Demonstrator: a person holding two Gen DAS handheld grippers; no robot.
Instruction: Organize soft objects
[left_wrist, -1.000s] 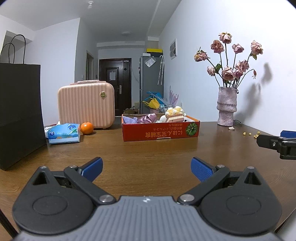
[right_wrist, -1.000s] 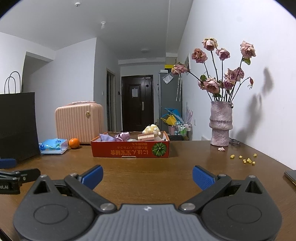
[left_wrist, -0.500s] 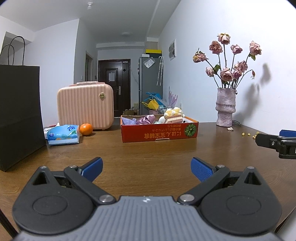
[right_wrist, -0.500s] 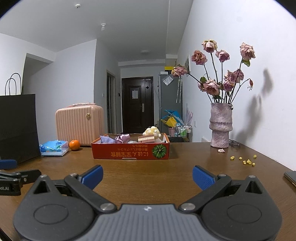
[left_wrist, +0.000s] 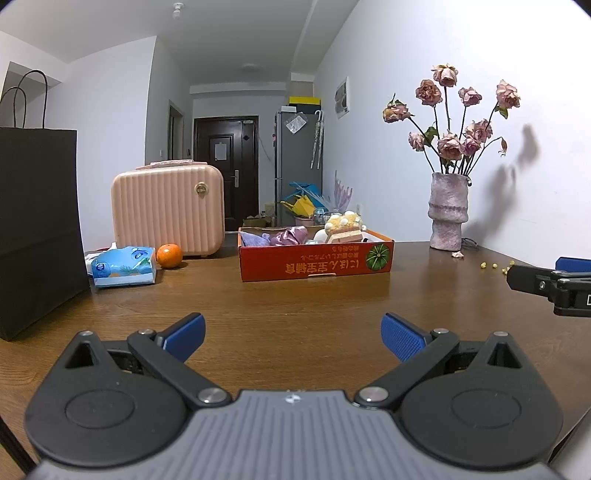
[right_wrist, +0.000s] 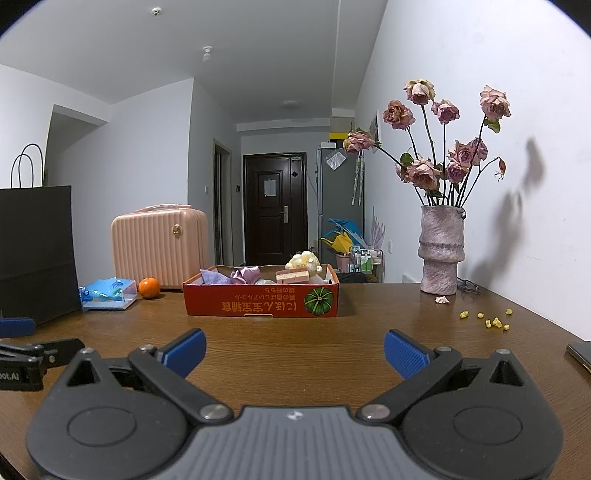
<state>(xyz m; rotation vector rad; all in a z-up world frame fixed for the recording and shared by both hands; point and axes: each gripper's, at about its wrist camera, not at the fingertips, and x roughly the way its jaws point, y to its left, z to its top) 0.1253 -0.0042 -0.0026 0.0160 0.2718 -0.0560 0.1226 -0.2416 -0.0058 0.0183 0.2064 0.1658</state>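
Note:
A shallow red cardboard box (left_wrist: 316, 262) (right_wrist: 260, 301) stands on the brown table ahead of both grippers. It holds purple cloth (left_wrist: 288, 236) (right_wrist: 245, 275), a yellow-and-white plush (left_wrist: 345, 223) (right_wrist: 303, 260) and a pink sponge-like block (right_wrist: 292, 276). My left gripper (left_wrist: 293, 334) is open and empty, low over the table and well short of the box. My right gripper (right_wrist: 294, 350) is also open and empty, at a similar distance. Each gripper shows at the edge of the other's view.
A black paper bag (left_wrist: 35, 229) stands at the left, with a blue tissue pack (left_wrist: 123, 266), an orange (left_wrist: 169, 255) and a pink case (left_wrist: 168, 210) behind. A vase of dried roses (right_wrist: 441, 251) and yellow crumbs (right_wrist: 491, 321) are at the right. A phone (right_wrist: 580, 352) lies at the right edge.
Both grippers have tilted and shifted slightly, so the scene sits a little lower in the views. Both stay open and empty.

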